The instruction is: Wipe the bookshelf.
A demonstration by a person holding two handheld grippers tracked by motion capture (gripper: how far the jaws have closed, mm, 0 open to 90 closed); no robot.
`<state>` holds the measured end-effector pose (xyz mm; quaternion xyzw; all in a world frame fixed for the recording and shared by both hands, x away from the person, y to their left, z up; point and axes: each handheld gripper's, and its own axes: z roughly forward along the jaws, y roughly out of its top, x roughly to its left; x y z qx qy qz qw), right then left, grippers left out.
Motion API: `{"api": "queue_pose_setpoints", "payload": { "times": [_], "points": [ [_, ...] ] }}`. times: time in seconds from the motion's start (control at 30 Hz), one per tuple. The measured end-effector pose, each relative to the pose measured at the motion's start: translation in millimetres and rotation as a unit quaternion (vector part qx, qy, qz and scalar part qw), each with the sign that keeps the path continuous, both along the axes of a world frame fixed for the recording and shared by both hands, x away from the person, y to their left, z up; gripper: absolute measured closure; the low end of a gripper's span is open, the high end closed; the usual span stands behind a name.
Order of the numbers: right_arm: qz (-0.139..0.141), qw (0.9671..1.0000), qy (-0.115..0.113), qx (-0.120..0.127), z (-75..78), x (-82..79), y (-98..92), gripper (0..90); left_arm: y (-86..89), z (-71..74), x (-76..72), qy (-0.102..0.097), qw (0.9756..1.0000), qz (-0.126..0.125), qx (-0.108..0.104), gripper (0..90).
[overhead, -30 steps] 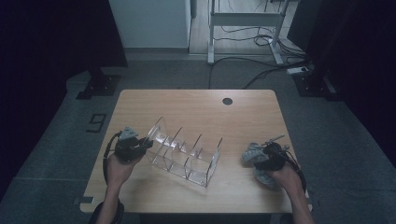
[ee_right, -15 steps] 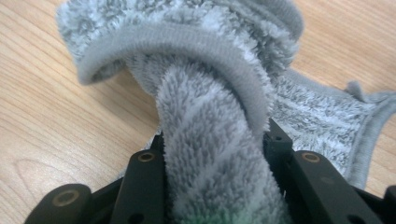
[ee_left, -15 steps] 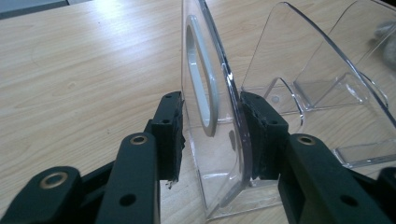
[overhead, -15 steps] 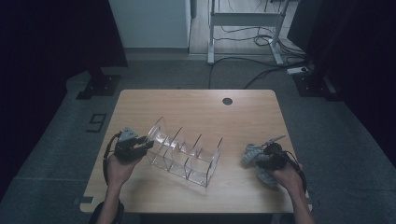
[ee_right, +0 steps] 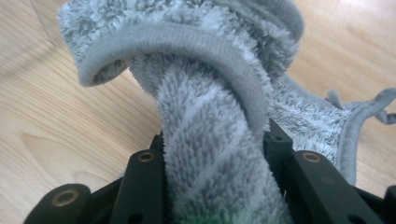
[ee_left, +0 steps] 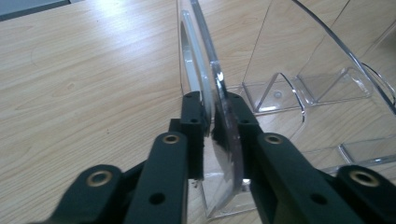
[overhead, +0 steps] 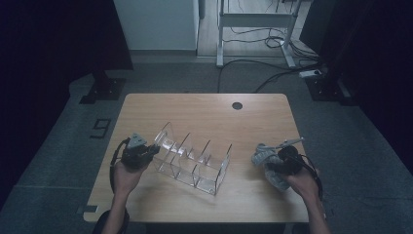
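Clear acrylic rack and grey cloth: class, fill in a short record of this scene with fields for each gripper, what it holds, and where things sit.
surface: wooden table
rack: clear acrylic rack, upright near the table's middle, several dividers
left gripper: jaws have just been closing, now clamped on the rack's end panel
right gripper: shut on a bunched fold of the grey fluffy cloth
cloth position: at the table's right side, apart from the rack
rack contents: none seen

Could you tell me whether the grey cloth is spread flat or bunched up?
Bunched up: the cloth is gathered into a thick fold between the right gripper's fingers.
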<state>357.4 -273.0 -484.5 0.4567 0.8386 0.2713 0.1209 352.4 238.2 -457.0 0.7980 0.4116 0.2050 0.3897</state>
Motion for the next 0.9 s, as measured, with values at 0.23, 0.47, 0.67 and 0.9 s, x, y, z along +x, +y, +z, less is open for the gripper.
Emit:
{"api": "queue_pose_setpoints", "payload": {
  "times": [0.23,0.47,0.67,0.9],
  "points": [
    [0.021,0.9995,-0.019,0.014,17.3,-4.8,13.2,60.5,-1.5,-0.1,0.5,-0.002,1.0,0.003,0.002,82.1],
    [0.051,0.9976,-0.039,0.026,32.7,-8.3,35.7,60.1,-2.6,-1.0,2.0,-0.001,1.0,0.003,-0.006,82.1],
    [0.082,0.9951,-0.048,0.026,39.0,-9.0,58.8,60.1,-4.9,-1.0,2.9,0.0,1.0,-0.001,-0.007,82.1],
    [0.101,0.9927,-0.064,0.019,43.4,-6.8,80.5,60.1,-8.4,-0.8,3.1,-0.001,1.0,-0.004,-0.004,82.3]
  ]
}}
